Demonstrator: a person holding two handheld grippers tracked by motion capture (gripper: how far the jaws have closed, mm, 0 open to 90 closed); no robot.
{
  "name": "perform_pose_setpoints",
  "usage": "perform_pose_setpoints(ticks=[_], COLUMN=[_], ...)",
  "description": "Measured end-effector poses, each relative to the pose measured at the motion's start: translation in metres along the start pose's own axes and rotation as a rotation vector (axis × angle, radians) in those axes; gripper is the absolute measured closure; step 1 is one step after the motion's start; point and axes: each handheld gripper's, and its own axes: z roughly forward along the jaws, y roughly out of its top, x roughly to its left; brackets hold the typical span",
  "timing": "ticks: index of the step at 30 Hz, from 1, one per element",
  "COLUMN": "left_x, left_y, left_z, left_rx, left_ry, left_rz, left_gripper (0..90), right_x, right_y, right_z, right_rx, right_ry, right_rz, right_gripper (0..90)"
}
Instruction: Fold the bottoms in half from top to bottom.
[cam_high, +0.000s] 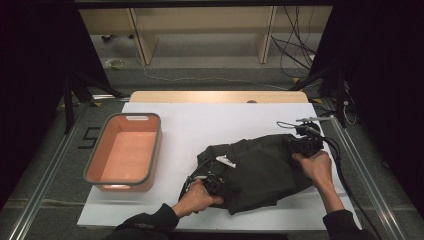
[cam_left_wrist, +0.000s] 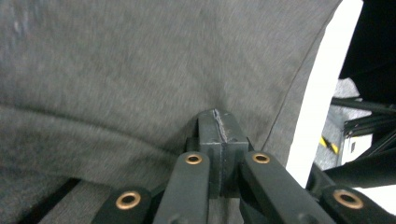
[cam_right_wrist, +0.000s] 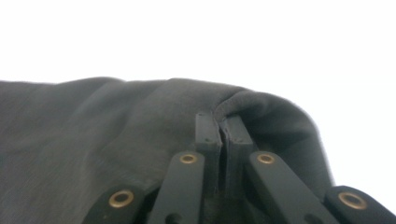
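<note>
Dark grey garment (cam_high: 260, 167): lying crumpled on the desk (cam_high: 200, 125), right of the orange tub (cam_high: 125, 152). Left gripper (cam_high: 212, 181) is pinching its near-left edge, jaws closed on cloth; right gripper (cam_high: 302, 145) is clamping its far-right fold.

A recording lab: black curtains (cam_high: 30, 75), tripod legs (cam_high: 75, 90), loose floor cables (cam_high: 292, 50) and a white-topped table (cam_high: 210, 120).

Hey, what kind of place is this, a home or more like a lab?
Probably a lab or recording setup, not a home: a white table framed by metal rails, black curtains at the sides, and loose cables on the floor behind.
</note>
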Motion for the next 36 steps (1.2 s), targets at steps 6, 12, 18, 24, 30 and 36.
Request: perform_pose_setpoints(ticks=[6, 12, 18, 24, 30, 36], left_x=[0.004, 0.0, 0.01, 0.024, 0.032, 0.04], left_y=[-0.002, 0.0, 0.003, 0.003, 0.002, 0.008], left_z=[0.0, -0.017, -0.049, -0.065, -0.054, -0.042], left_rx=[0.008, -0.044, -0.127, -0.159, -0.146, -0.166], left_ry=[0.0, -0.006, 0.027, 0.09, 0.118, 0.075], left_rz=[-0.007, -0.009, -0.039, -0.108, -0.169, -0.222], left_gripper=[89.6, 89.0, 79.3, 65.3, 50.5, 58.8], right_x=[-0.01, -0.002, 0.01, 0.017, 0.02, 0.028], right_y=[0.008, 0.001, -0.025, -0.047, -0.061, -0.069], right_z=[0.011, 0.01, -0.015, -0.018, -0.015, -0.022], right_rx=[-0.011, 0.039, 0.084, 0.145, 0.196, 0.214], right_ry=[-0.008, -0.004, 0.024, 0.055, 0.093, 0.122], right_rz=[0.034, -0.004, -0.04, -0.037, -0.03, -0.047], right_gripper=[87.2, 66.5, 55.8, 58.3, 82.1, 88.5])
